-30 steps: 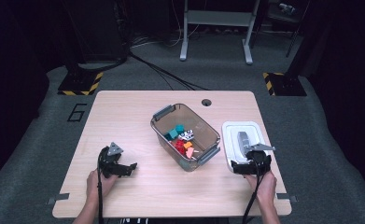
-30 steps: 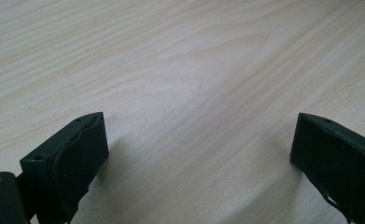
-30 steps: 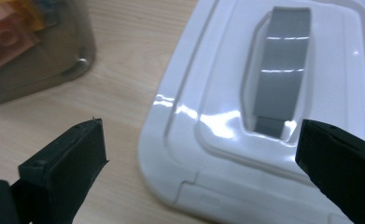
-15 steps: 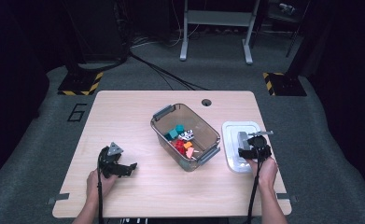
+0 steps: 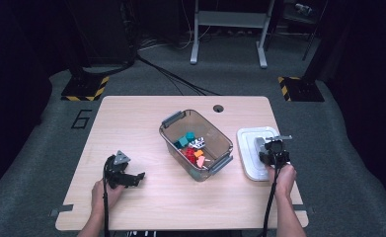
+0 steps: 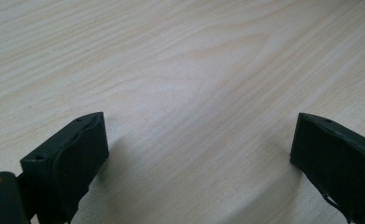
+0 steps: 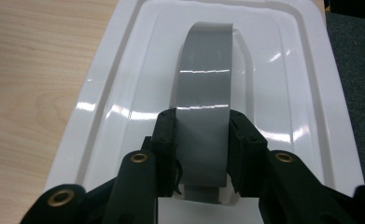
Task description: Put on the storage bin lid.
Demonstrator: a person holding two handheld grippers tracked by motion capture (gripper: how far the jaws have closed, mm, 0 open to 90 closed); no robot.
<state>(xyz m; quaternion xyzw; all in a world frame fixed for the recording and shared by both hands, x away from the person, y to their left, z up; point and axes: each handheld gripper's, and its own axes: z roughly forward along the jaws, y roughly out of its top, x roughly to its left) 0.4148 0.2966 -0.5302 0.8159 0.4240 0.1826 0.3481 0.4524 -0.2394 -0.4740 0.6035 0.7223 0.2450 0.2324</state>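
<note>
Right gripper (image 7: 202,140) clamped on the grey handle (image 7: 204,93) of a glossy white lid (image 7: 103,116).

Its jaws have just closed on the smooth arched handle; the rounded-rectangle lid lies flat at the pale woodgrain counter's (image 5: 146,118) right edge, beside the clear plastic bin (image 5: 173,143). Left gripper (image 6: 199,154) rests released.

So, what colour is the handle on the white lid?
Grey. The handle on the lid shows best in the right gripper view, clamped in the right claw.
</note>
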